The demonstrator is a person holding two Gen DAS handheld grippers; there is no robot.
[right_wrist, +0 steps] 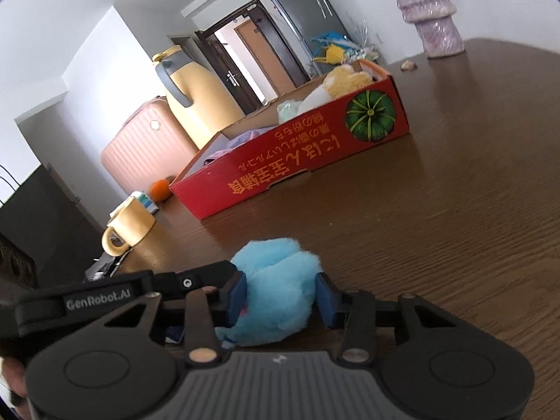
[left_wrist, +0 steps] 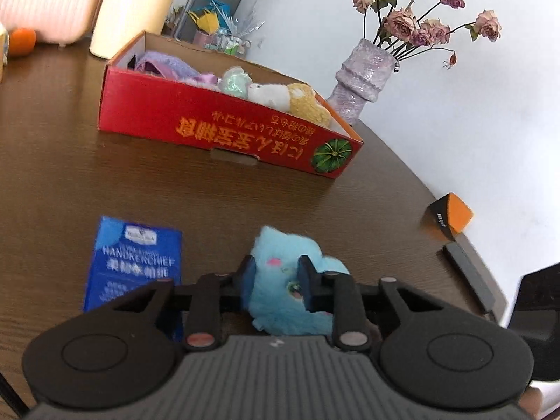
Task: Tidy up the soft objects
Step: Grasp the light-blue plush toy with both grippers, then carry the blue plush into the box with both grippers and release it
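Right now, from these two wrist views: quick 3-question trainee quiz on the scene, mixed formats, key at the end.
1. True or false: the blue plush toy already lies inside the red box.
2. What sits between the pads of both the left gripper and the right gripper?
3. The blue handkerchief pack lies: A) in the box, B) on the table beside the plush, C) by the vase.

Key: 1 false; 2 the blue plush toy; 3 B.

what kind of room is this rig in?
Most likely a home dining or living area: a brown wooden table, a grey refrigerator beside an interior door, a pink suitcase and a vase of dried roses.
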